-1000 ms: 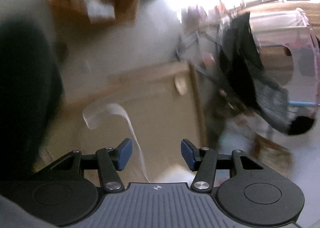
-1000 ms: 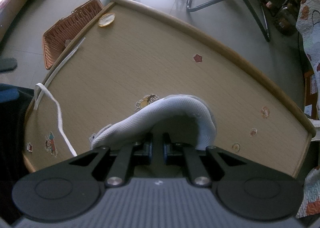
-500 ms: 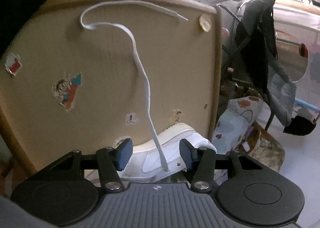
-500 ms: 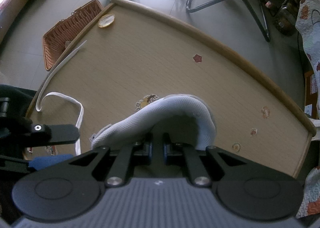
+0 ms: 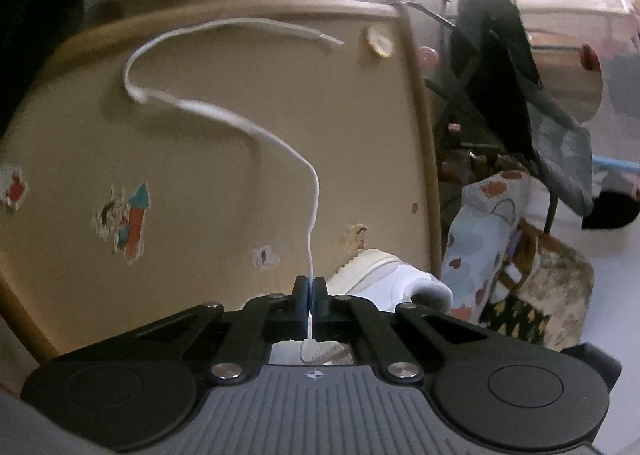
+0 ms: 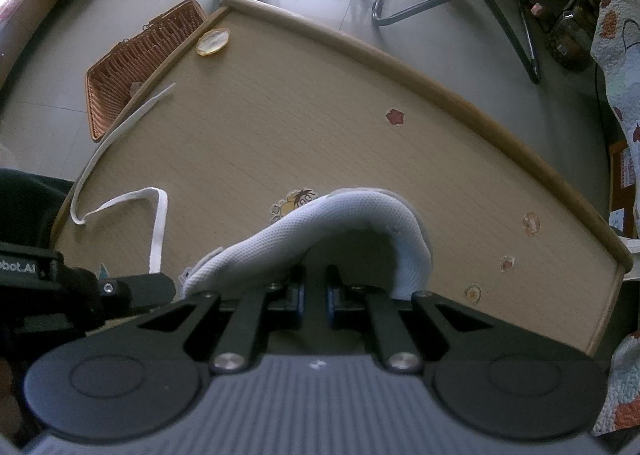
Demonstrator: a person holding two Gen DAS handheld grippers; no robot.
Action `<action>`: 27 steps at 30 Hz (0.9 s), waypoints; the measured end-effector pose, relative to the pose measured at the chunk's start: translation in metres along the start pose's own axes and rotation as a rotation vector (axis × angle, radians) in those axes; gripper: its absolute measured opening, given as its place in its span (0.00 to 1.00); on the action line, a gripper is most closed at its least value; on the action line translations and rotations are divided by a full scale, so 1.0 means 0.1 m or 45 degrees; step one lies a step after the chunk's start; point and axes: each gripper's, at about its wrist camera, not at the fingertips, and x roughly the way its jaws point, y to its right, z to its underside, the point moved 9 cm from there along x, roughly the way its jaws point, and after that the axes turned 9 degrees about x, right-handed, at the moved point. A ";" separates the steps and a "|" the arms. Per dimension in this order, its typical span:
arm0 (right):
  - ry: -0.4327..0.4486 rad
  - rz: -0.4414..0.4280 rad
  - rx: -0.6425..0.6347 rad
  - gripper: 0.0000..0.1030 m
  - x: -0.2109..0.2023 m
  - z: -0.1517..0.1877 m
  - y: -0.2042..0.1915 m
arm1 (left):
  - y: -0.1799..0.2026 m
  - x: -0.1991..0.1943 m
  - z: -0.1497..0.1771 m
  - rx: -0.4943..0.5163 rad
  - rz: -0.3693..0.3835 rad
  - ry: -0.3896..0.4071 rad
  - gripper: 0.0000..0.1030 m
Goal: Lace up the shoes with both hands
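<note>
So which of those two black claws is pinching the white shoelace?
The left gripper: its blue pads are shut on the flat white shoelace. The right gripper instead clamps the white mesh shoe.

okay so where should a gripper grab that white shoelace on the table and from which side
Grip the white shoelace near its frayed free end, which lies flat on the table, coming straight down from above across its width. The left gripper already pinches the shoe-side end.

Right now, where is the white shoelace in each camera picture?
Left wrist view: the shoelace curls from the table's far edge down the middle into the shut left gripper.
Right wrist view: the shoelace lies at the left along the table edge, looping back toward the left gripper.
Shared landmark: the pale round sticker at the table's corner.
</note>
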 end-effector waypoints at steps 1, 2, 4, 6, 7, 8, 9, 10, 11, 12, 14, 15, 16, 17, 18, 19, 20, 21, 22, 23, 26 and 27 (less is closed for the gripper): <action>0.000 0.001 0.000 0.09 0.00 0.00 0.00 | 0.01 0.00 -0.02 0.020 -0.005 0.004 0.01; 0.001 0.003 0.000 0.09 0.00 0.00 0.00 | 0.01 -0.01 -0.04 0.035 -0.011 0.005 0.01; 0.002 0.004 0.000 0.09 -0.01 0.00 -0.01 | 0.02 -0.02 -0.06 0.063 -0.023 0.008 0.01; 0.003 0.005 0.000 0.09 -0.01 0.00 -0.01 | 0.02 -0.01 -0.10 0.077 -0.032 0.011 0.01; 0.003 0.006 0.001 0.09 -0.01 0.00 -0.01 | 0.02 -0.01 -0.11 0.084 -0.034 0.010 0.01; 0.003 0.007 0.001 0.09 -0.01 0.01 -0.01 | 0.01 -0.01 -0.12 0.088 -0.037 0.013 0.01; 0.004 0.008 0.001 0.09 -0.01 0.01 -0.01 | 0.01 -0.02 -0.13 0.092 -0.040 0.016 0.01; 0.003 0.008 0.001 0.09 -0.01 0.00 -0.01 | -0.01 -0.03 -0.13 0.099 -0.042 0.018 0.01; 0.003 0.009 0.000 0.09 -0.01 0.00 -0.01 | -0.01 -0.04 -0.14 0.101 -0.045 0.021 0.01; 0.003 0.009 0.000 0.09 -0.01 0.00 -0.01 | -0.01 -0.04 -0.16 0.104 -0.044 0.022 0.01; 0.003 0.010 0.000 0.09 -0.01 0.00 -0.01 | -0.02 -0.05 -0.17 0.111 -0.053 0.028 0.01; 0.003 0.010 0.000 0.09 -0.01 0.00 -0.01 | -0.03 -0.05 -0.18 0.114 -0.057 0.031 0.01; 0.003 0.010 0.000 0.09 -0.01 0.00 -0.01 | -0.03 -0.05 -0.20 0.119 -0.066 0.037 0.01; 0.003 0.010 0.000 0.09 -0.01 0.00 -0.02 | -0.04 -0.05 -0.20 0.118 -0.067 0.038 0.01; 0.003 0.011 0.000 0.09 -0.01 0.00 -0.02 | -0.05 -0.05 -0.21 0.117 -0.067 0.038 0.01; 0.003 0.011 0.000 0.09 -0.01 0.00 -0.02 | -0.05 -0.05 -0.21 0.113 -0.066 0.038 0.01; 0.003 0.011 0.000 0.09 -0.01 0.00 -0.02 | -0.06 -0.05 -0.21 0.112 -0.064 0.036 0.01; 0.003 0.010 0.000 0.09 -0.01 0.00 -0.01 | -0.08 -0.05 -0.21 0.112 -0.062 0.034 0.01; 0.003 0.010 0.000 0.09 -0.01 0.00 -0.01 | -0.09 -0.05 -0.21 0.112 -0.060 0.032 0.01; 0.004 0.010 0.000 0.09 -0.01 0.00 -0.02 | -0.09 -0.05 -0.21 0.109 -0.050 0.029 0.01; 0.008 0.011 -0.001 0.09 -0.01 0.00 -0.01 | -0.10 -0.04 -0.21 0.089 -0.019 0.014 0.03; 0.011 0.011 -0.002 0.09 -0.01 0.00 -0.02 | -0.10 -0.04 -0.21 0.086 -0.011 -0.002 0.04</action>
